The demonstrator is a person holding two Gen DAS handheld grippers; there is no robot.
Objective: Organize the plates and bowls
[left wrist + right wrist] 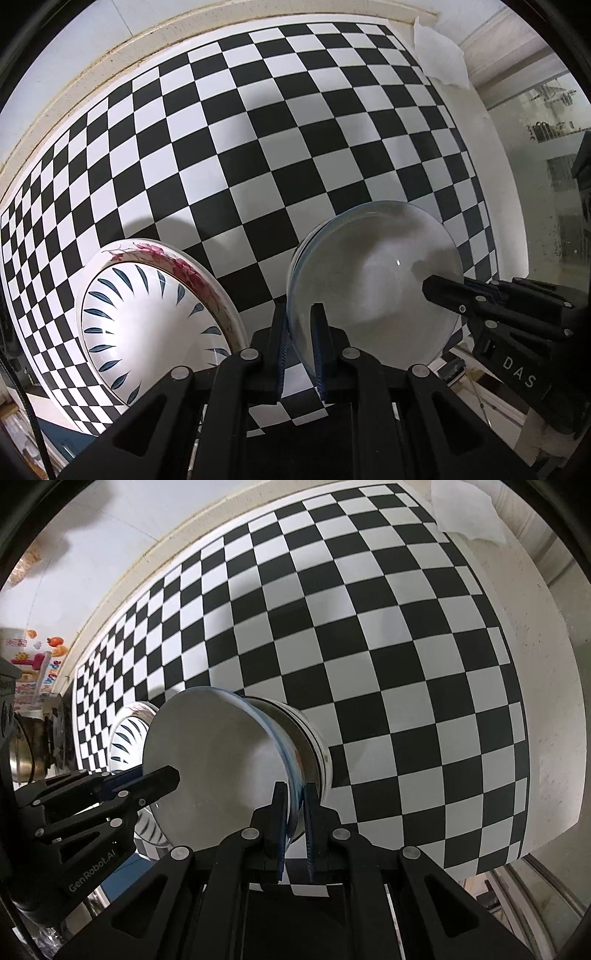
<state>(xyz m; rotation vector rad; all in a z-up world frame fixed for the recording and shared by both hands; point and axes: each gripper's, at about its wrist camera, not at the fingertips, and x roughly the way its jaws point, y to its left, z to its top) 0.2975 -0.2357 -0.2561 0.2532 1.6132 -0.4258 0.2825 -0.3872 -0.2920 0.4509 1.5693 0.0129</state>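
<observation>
- While both grippers hold the grey plate (pixel 376 269) off the checkered surface (pixel 258 129), treat it as a rigid, brittle load: it looks glazed, so judge it slippery at the rim and liable to chip on any hard contact.
- Left gripper (pixel 301 332): jaws closed on the plate's rim, one finger on each face, at the edge nearest that camera.
- Right gripper (pixel 294 808): jaws likewise clamped on the rim, at the opposite side of the plate (from the left wrist view its finger lies across the plate's face).
- Location of the plate: held above the near part of the surface, well apart from the far edge and the far right corner, where a white tissue (pixel 439 55) lies.
- Beneath the plate, the right wrist view shows a shiny bowl-shaped item (pixel 306 738); whether it touches the plate or rests on the surface cannot be told.
- A patterned bowl (pixel 147 317), white with blue leaf marks and a pink floral rim, sits just beside the plate toward the near left corner. Judge it equally fragile.
- Handling advice: keep both grips on the rim only, directly opposite each other, and keep the plate level; a pinch on a thin glazed edge is likely to slide if the plate tilts.
- Lower slowly, because ceramic on ceramic will chip.
</observation>
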